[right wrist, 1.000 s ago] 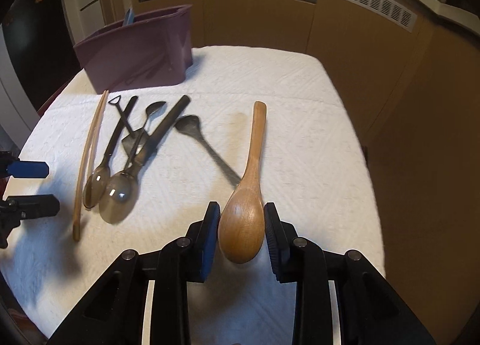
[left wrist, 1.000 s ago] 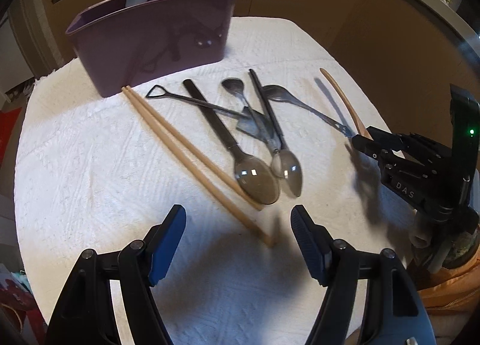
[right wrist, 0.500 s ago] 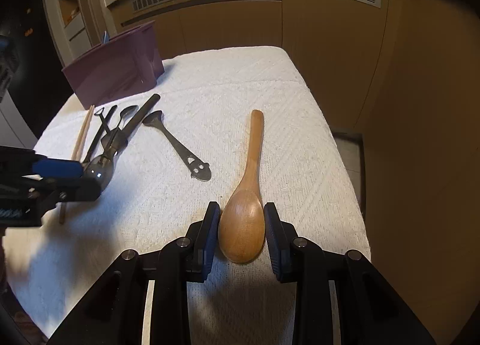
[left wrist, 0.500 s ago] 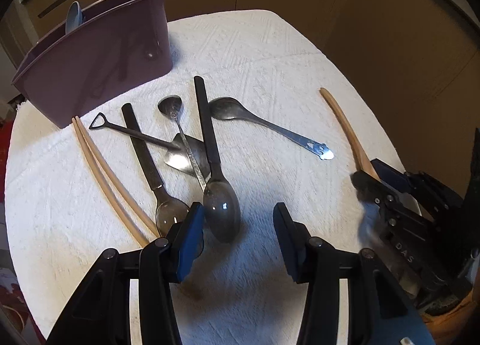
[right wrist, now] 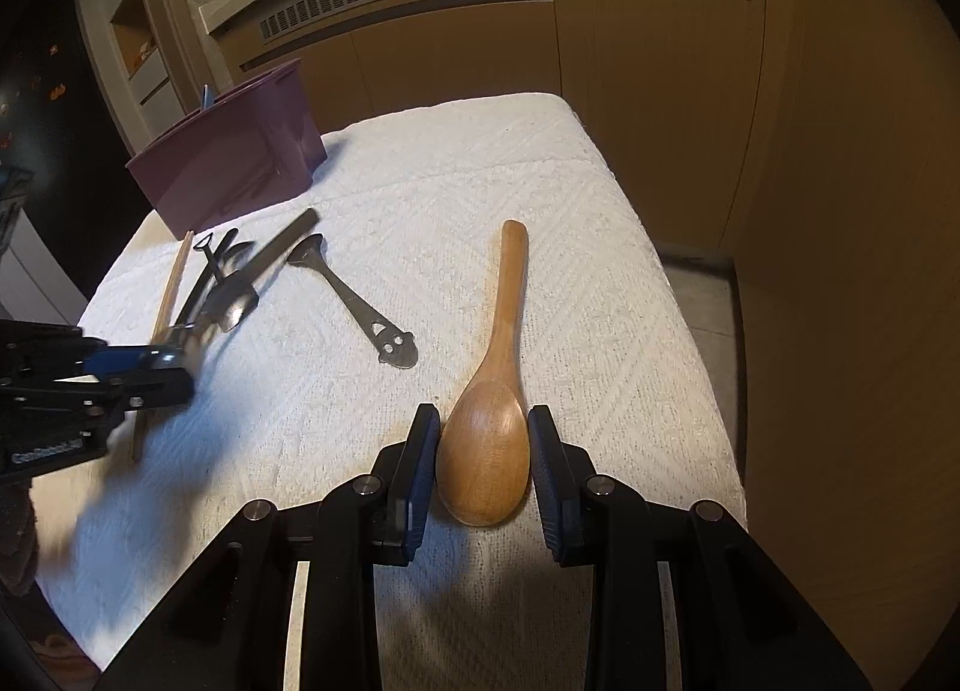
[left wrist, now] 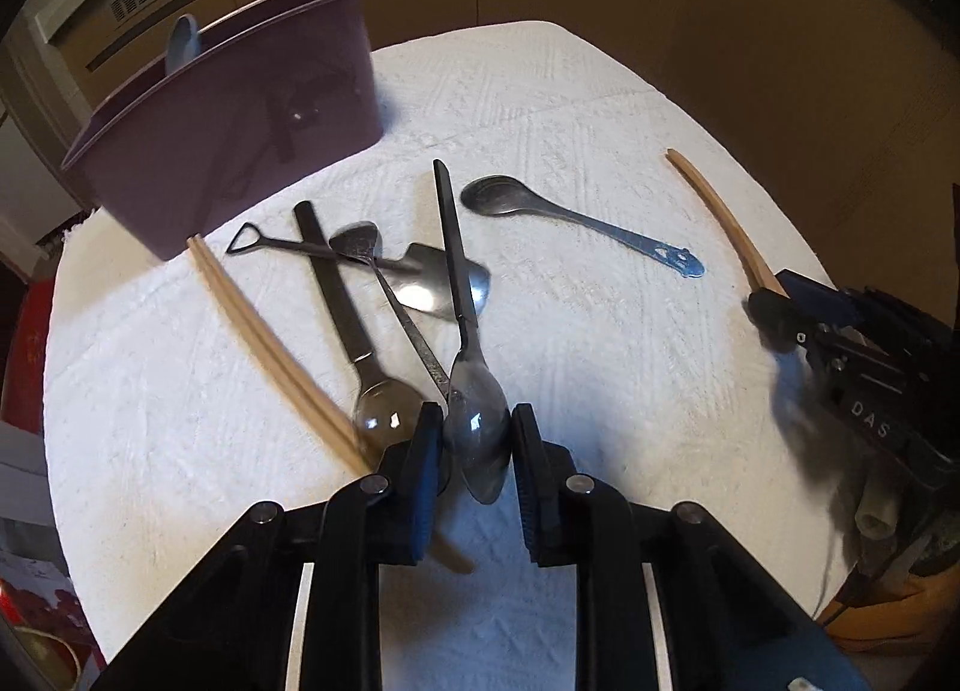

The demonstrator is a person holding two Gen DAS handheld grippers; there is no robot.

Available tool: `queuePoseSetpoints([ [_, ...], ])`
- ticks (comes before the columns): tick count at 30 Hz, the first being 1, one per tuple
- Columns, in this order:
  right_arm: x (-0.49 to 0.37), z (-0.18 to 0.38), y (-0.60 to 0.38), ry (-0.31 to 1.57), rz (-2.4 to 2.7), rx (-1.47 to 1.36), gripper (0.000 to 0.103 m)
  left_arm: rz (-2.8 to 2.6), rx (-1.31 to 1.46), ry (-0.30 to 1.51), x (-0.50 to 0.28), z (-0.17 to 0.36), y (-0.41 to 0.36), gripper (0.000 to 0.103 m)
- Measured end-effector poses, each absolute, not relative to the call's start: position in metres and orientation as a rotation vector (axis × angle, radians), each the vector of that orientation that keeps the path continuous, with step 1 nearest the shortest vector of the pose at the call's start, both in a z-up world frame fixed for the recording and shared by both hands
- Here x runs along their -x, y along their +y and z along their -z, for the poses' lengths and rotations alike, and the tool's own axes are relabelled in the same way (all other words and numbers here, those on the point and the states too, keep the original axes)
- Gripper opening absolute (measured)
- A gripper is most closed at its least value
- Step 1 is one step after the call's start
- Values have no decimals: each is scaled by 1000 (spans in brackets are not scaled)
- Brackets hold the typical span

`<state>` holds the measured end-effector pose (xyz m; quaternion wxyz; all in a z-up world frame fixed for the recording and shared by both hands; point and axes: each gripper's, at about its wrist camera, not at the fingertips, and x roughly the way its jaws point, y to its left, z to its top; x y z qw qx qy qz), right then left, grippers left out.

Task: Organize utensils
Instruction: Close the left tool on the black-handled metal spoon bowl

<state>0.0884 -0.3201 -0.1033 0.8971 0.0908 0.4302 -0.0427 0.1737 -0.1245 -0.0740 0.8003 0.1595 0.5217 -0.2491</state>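
At bottom centre of both wrist views, a spoon bowl sits between blue pads.

Left gripper (left wrist: 477,445) is closing – its pads already touch the black-handled steel spoon (left wrist: 474,421), whose handle runs away toward the purple plastic caddy (left wrist: 240,132) at upper left. Right gripper (right wrist: 483,451) is clamped on the wooden spoon (right wrist: 487,445) – handle pointing straight up-frame, caddy (right wrist: 240,162) well off at upper left.
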Motion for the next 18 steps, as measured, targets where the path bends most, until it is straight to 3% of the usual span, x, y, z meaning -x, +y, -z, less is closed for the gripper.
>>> queuePoseSetpoints([
  [11,-94,85,-295,894,51,-118,31,507,-225,1108,-157,59,-43,20],
  [18,-102,82,-253,918,-33,-45,31,471,-233,1162,-151,79,-7,23],
])
